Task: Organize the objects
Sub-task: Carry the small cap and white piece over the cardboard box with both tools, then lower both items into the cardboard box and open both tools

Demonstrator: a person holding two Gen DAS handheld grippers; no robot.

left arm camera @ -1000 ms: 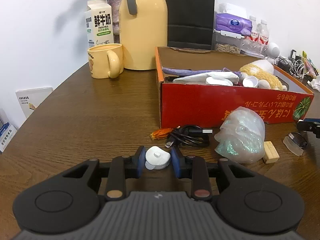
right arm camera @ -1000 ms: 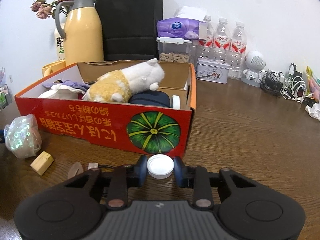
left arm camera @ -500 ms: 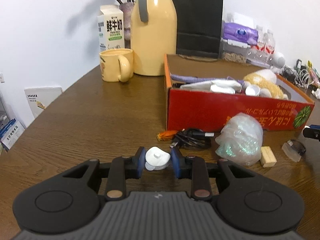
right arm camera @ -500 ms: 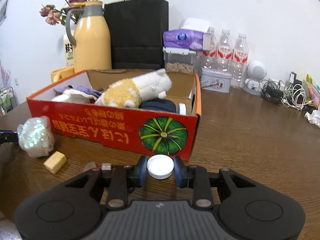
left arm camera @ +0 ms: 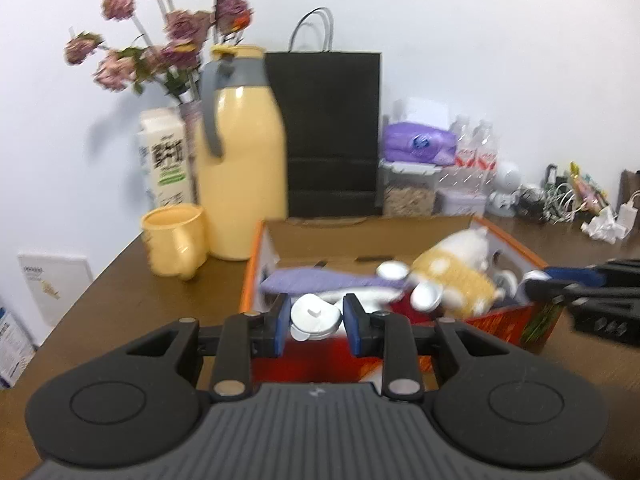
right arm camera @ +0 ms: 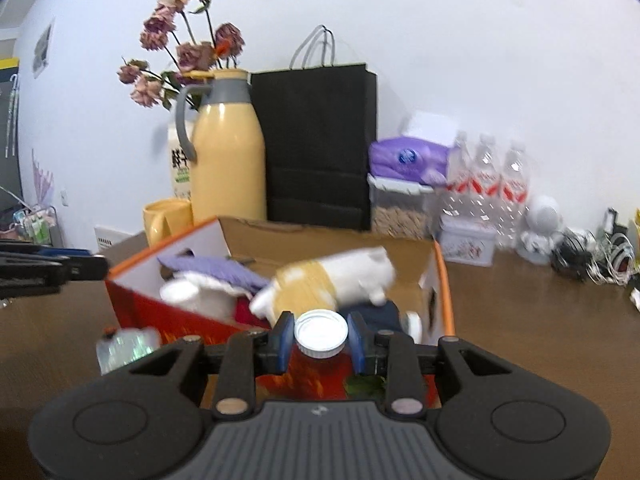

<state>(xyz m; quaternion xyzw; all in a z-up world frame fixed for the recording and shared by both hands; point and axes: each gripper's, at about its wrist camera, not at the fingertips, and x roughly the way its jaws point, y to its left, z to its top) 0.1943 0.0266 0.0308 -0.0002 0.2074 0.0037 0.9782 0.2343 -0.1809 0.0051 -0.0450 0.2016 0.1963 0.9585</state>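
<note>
My left gripper (left arm camera: 315,317) is shut on a small white cap with a nub (left arm camera: 313,315), held up in front of the red cardboard box (left arm camera: 256,256). Over the box's near wall, my right gripper (right arm camera: 321,336) is shut on a round white ribbed lid (right arm camera: 321,333). The red box (right arm camera: 132,304) holds a yellow and white plush toy (right arm camera: 320,280), a purple cloth (right arm camera: 212,270) and white items. At the right edge of the left wrist view the right gripper (left arm camera: 576,280) shows. The left gripper's fingers (right arm camera: 52,266) reach in from the left edge of the right wrist view.
Behind the box stand a yellow thermos (left arm camera: 240,176), a yellow mug (left arm camera: 176,240), a milk carton (left arm camera: 164,160), a vase of dried flowers (left arm camera: 168,48) and a black paper bag (left arm camera: 332,132). Water bottles (right arm camera: 486,184), a tin (right arm camera: 466,246) and tangled cables (right arm camera: 588,250) crowd the right. An iridescent bag (right arm camera: 124,346) lies left of the box.
Both grippers have risen from table level, each still holding its white cap, and now look into the box from above its near wall. The table items have dropped out of view.
</note>
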